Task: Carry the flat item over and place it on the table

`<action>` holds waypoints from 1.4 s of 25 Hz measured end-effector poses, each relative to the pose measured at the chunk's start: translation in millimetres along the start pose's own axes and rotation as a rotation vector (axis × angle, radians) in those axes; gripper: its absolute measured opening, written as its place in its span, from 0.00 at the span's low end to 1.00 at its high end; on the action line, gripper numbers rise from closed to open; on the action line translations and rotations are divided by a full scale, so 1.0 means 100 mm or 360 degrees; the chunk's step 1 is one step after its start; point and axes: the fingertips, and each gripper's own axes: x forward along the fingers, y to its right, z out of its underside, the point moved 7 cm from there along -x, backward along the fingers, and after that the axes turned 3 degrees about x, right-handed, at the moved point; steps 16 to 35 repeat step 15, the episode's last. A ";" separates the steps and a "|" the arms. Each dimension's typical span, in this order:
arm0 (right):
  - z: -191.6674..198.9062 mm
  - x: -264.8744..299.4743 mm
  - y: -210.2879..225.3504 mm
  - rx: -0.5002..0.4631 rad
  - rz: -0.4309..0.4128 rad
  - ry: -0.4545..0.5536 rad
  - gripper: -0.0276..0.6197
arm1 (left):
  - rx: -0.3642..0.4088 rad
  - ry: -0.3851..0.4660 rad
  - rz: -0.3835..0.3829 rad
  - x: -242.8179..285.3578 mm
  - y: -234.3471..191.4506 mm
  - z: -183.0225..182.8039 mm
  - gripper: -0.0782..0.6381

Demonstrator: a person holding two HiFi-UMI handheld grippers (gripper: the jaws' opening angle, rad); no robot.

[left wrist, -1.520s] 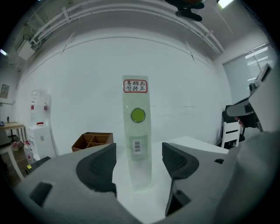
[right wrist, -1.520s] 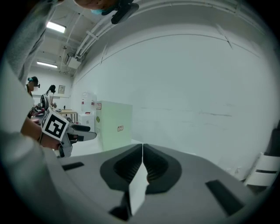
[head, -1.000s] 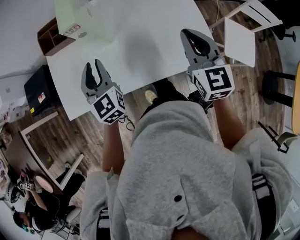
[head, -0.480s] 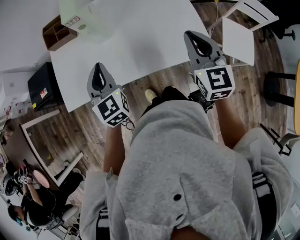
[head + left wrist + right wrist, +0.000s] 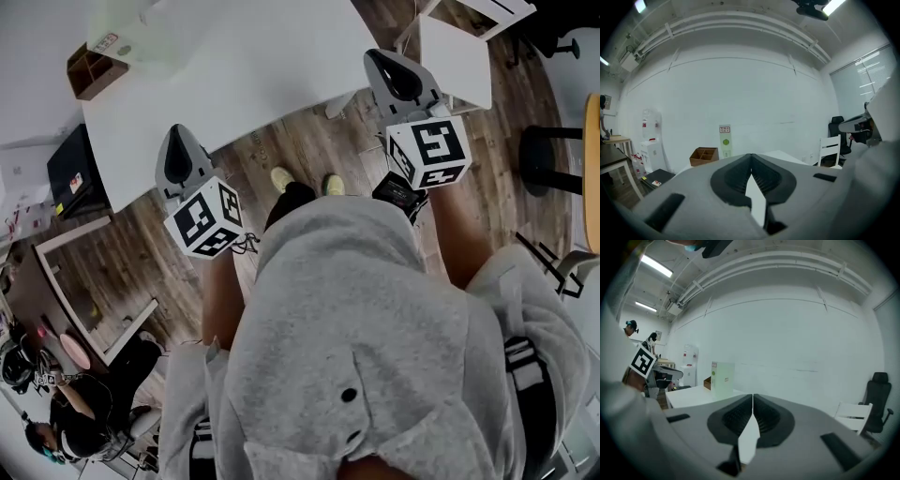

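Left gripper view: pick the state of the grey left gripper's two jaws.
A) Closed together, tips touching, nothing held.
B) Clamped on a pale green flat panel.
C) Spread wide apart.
A: the grey left gripper has its jaws meeting at the tips, with no item between them.

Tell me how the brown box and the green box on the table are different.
The brown box is low and open on top, with dividers; the green box stands tall. The brown box is dark wood-coloured; the green box is pale. Both sit together at the white table's end.
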 end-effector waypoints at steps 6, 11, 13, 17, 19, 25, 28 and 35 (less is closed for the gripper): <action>0.13 -0.36 0.16 0.0002 0.0008 0.0028 0.09 | 0.0002 0.0019 -0.0019 -0.28 0.27 0.02 0.14; 0.15 -0.45 0.20 -0.0008 -0.0015 0.0047 0.09 | 0.0011 0.0035 -0.0028 -0.35 0.38 0.00 0.14; 0.16 -0.46 0.22 -0.0010 -0.0022 0.0053 0.09 | 0.0016 0.0037 -0.0033 -0.36 0.41 -0.01 0.14; 0.16 -0.48 0.23 -0.0012 -0.0030 0.0059 0.09 | 0.0019 0.0039 -0.0039 -0.37 0.44 -0.01 0.14; 0.16 -0.48 0.23 -0.0012 -0.0030 0.0059 0.09 | 0.0019 0.0039 -0.0039 -0.37 0.44 -0.01 0.14; 0.16 -0.48 0.23 -0.0012 -0.0030 0.0059 0.09 | 0.0019 0.0039 -0.0039 -0.37 0.44 -0.01 0.14; 0.16 -0.48 0.23 -0.0012 -0.0030 0.0059 0.09 | 0.0019 0.0039 -0.0039 -0.37 0.44 -0.01 0.14; 0.16 -0.48 0.23 -0.0012 -0.0030 0.0059 0.09 | 0.0019 0.0039 -0.0039 -0.37 0.44 -0.01 0.14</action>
